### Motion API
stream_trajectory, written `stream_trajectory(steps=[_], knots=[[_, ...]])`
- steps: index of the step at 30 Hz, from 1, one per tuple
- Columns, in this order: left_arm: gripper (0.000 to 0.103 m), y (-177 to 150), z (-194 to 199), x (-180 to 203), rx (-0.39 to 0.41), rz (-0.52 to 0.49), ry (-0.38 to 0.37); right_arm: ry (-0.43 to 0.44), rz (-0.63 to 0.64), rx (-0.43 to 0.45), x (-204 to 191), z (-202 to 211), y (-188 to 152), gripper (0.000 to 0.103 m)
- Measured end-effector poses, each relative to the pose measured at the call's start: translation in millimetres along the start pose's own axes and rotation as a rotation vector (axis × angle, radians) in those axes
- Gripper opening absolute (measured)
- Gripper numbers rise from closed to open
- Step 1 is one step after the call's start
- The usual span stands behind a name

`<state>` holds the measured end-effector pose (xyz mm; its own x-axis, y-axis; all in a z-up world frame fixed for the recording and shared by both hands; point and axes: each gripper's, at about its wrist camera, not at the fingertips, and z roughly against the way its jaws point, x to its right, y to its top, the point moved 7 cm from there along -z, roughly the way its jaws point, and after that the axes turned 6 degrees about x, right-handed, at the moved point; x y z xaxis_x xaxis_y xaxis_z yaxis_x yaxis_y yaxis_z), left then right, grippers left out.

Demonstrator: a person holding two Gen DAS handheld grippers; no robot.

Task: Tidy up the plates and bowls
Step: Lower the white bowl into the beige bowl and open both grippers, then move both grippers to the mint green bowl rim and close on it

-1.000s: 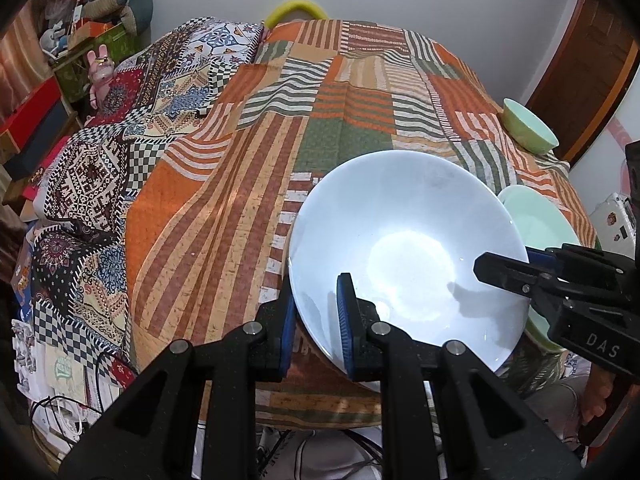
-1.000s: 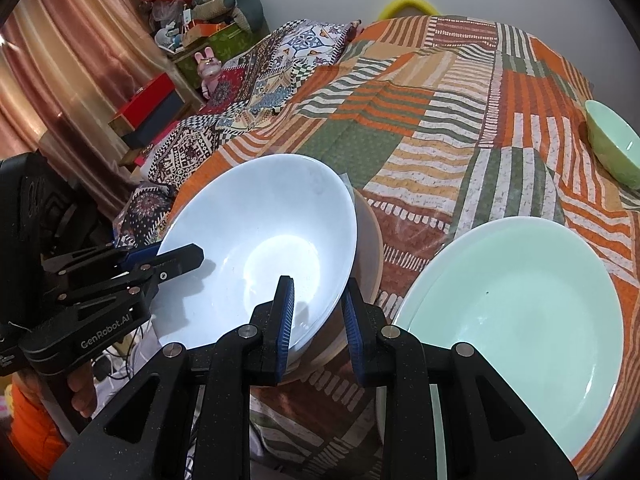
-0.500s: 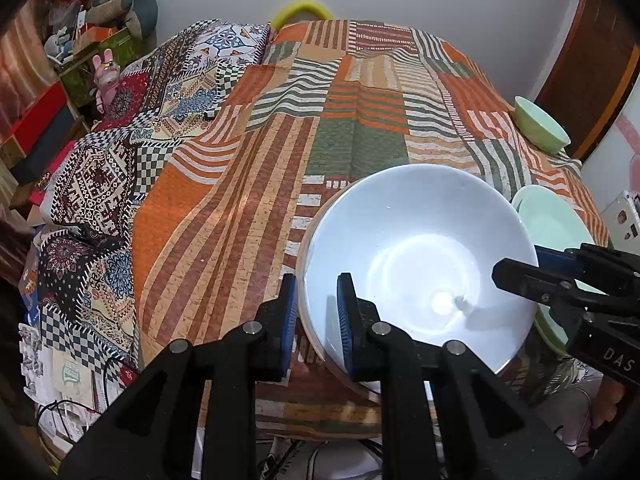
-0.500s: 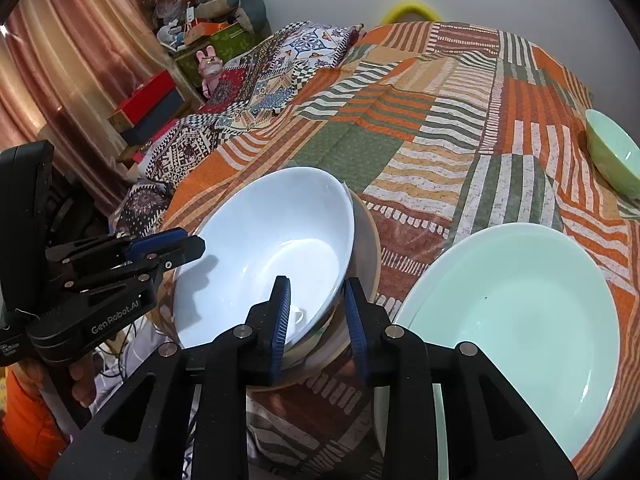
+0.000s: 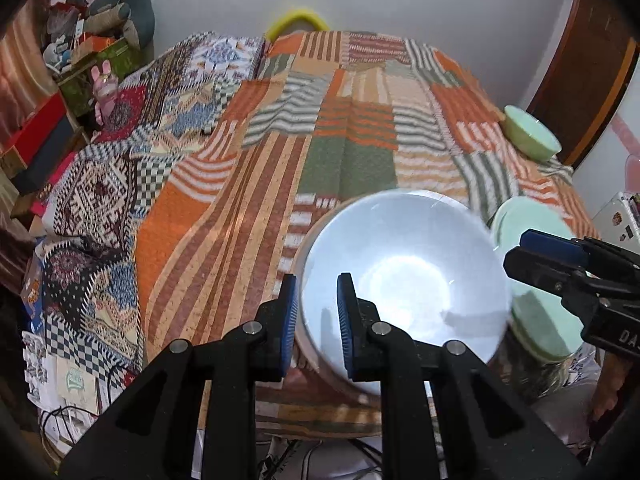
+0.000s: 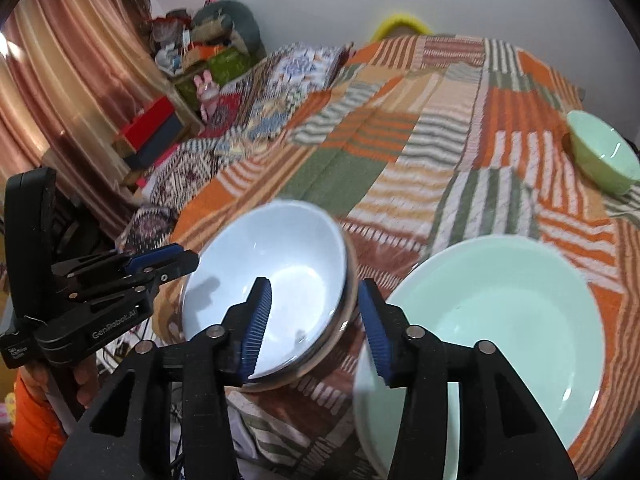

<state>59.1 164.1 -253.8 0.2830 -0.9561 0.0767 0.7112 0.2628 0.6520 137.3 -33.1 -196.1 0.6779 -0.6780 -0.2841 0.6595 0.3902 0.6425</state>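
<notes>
— At the near edge of the bed (image 5: 340, 168), where is our white bowl (image 5: 404, 276)?

— On a brown plate (image 6: 352, 280), rim clamped in our left gripper (image 5: 316, 312). Our right gripper (image 6: 316, 320) has just been opening; its fingers (image 6: 256, 320) straddle the rim, beside the green plate (image 6: 512, 312).

A lived-in room in a home
A patchwork bedspread (image 5: 344, 140) covers the bed, a patterned quilt (image 5: 120, 184) lies beside it, soft toys (image 6: 224, 24) and boxes (image 6: 148, 128) pile in the corner, a satin curtain (image 6: 60, 80) hangs, and a wooden door (image 5: 580, 64) stands
</notes>
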Motion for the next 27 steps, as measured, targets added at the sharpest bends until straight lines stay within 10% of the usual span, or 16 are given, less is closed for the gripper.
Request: stream_trajectory(steps=[27], knots=[[0.072, 163, 35, 169, 0.257, -0.129, -0.196, -0.250, -0.189, 0.417, 170, 165, 90, 0.051]])
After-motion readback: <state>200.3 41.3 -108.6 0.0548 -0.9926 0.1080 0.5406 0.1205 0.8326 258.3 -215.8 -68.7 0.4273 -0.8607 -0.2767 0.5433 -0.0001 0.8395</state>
